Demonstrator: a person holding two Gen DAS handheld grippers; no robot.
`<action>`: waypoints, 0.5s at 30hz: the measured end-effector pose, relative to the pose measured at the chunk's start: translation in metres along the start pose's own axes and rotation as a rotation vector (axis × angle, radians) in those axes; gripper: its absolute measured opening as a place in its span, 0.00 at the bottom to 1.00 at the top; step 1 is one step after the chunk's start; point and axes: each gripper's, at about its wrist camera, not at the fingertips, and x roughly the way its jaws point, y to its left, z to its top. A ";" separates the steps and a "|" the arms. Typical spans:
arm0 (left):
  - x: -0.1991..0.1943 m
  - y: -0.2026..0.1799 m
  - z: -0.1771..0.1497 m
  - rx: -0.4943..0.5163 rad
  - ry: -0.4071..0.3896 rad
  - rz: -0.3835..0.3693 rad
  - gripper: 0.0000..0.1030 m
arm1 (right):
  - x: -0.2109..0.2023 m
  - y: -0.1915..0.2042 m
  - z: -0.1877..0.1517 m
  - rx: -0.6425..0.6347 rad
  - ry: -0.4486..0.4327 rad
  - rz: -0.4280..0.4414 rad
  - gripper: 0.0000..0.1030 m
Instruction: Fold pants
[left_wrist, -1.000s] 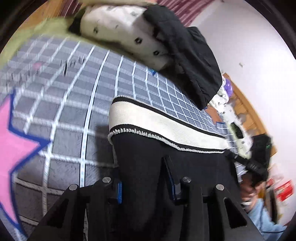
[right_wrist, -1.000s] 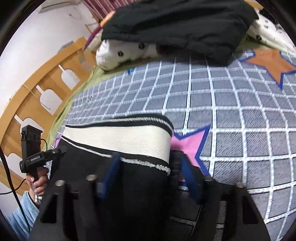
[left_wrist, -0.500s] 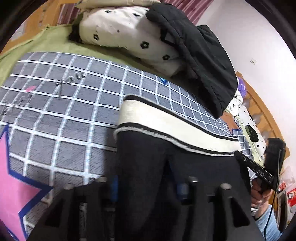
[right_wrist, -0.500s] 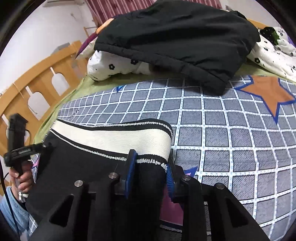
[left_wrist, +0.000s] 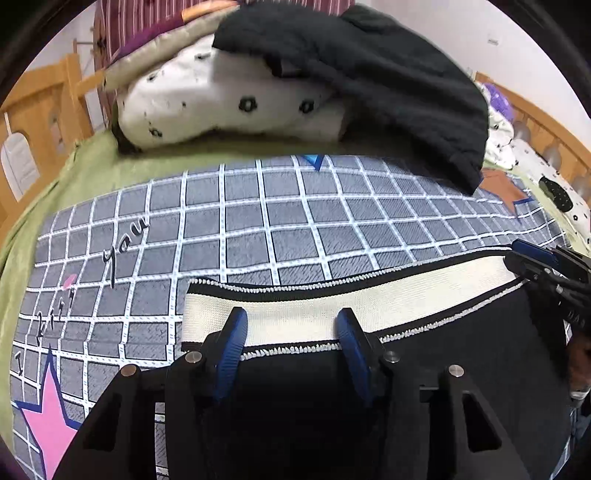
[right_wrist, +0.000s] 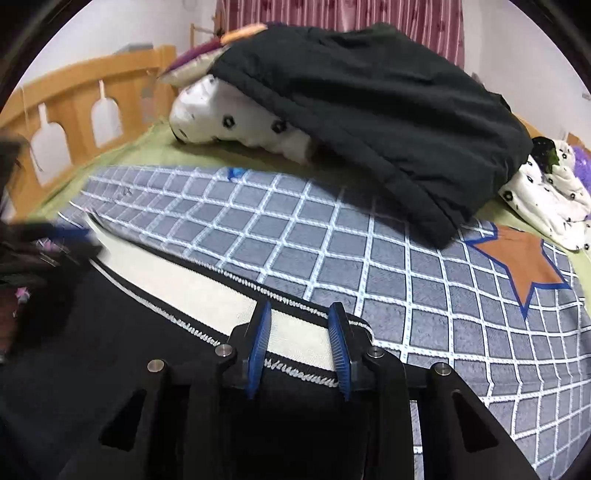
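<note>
On the grey checked blanket (left_wrist: 295, 221), at the left tool (left_wrist: 291, 332): released, jaws apart after just closing a little, straddling the cream waistband (left_wrist: 288, 314) of the black pants (left_wrist: 461, 369), with the band lying flat and unbunched in the gap, close to its left end. At the right tool (right_wrist: 299, 339): narrower, just been closing, set over the same band near its other end, cloth showing between the blue pads (right_wrist: 258, 343); cannot tell whether clenched on it or merely resting over it. Under both, pants spread flat on the blanket, waist toward the pillows, black part running back beneath the tools. Left of the waist's corner, a printed pink star (left_wrist: 48, 417); off the right corner, well apart, an orange star (right_wrist: 517, 258). Farther out, a white flower-dotted pillow (left_wrist: 221, 103), touched and partly covered by a draped dark jacket (left_wrist: 369, 74). Beyond, along the side, a wooden bed rail (right_wrist: 74, 107)
</note>
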 end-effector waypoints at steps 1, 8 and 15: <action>-0.005 0.000 -0.001 -0.004 0.002 -0.007 0.47 | -0.004 -0.005 0.000 0.024 0.008 0.014 0.29; -0.053 -0.007 -0.058 0.064 0.082 -0.075 0.55 | -0.059 0.007 -0.029 -0.017 0.008 0.018 0.36; -0.127 -0.004 -0.161 0.056 0.034 -0.115 0.65 | -0.115 0.013 -0.101 0.028 0.036 -0.017 0.38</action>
